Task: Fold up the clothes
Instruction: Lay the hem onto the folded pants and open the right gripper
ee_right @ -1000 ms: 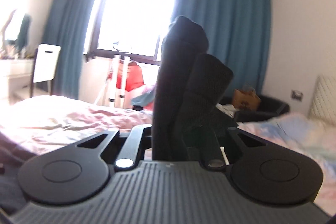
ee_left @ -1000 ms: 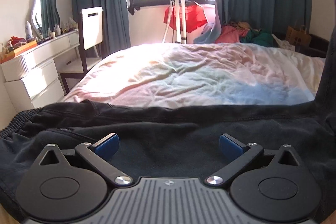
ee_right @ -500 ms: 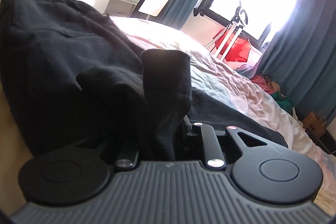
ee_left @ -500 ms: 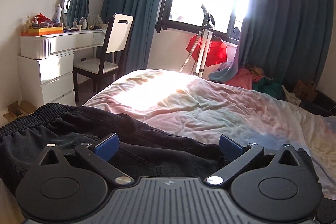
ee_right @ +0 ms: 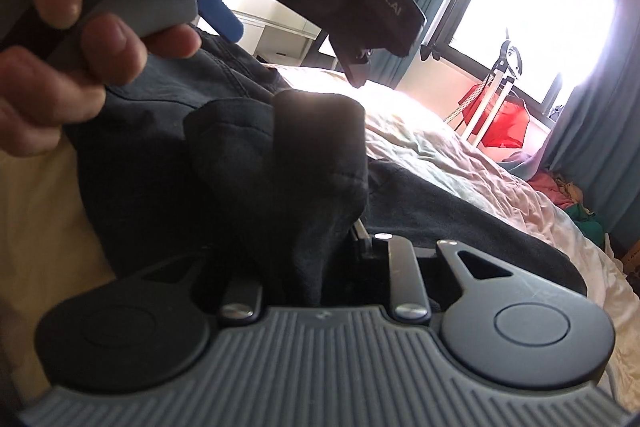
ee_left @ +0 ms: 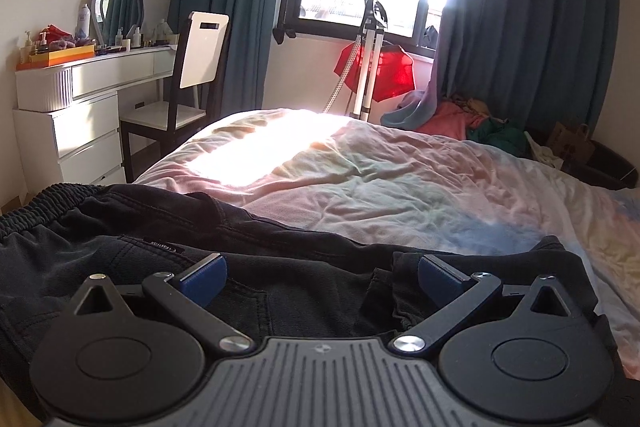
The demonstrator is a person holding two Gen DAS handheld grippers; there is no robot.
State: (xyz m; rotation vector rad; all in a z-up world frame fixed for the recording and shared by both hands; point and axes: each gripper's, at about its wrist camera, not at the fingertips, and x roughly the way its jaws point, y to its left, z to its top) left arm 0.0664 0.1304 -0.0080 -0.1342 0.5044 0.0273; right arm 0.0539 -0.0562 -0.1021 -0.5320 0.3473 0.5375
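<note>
A pair of black trousers (ee_left: 120, 255) with an elastic waistband lies across the near edge of the bed (ee_left: 360, 179). My left gripper (ee_left: 322, 275) is open and empty, its blue pads just above the trousers. My right gripper (ee_right: 316, 227) is shut on a bunched fold of the black trousers (ee_right: 312, 163), which stands up between its jaws and hides the fingertips. In the right wrist view the left gripper's body and the hand holding it fill the upper left, close above the cloth.
A white dresser (ee_left: 72, 115) with a mirror and a white chair (ee_left: 188, 87) stand left of the bed. A garment steamer (ee_left: 372, 59) and a red garment (ee_left: 380, 75) stand under the window. A pile of clothes (ee_left: 472, 119) lies at the far right.
The right gripper has carried its held fold down and over to the left, onto the trousers next to the left gripper. The left gripper stayed open over the waistband area.
</note>
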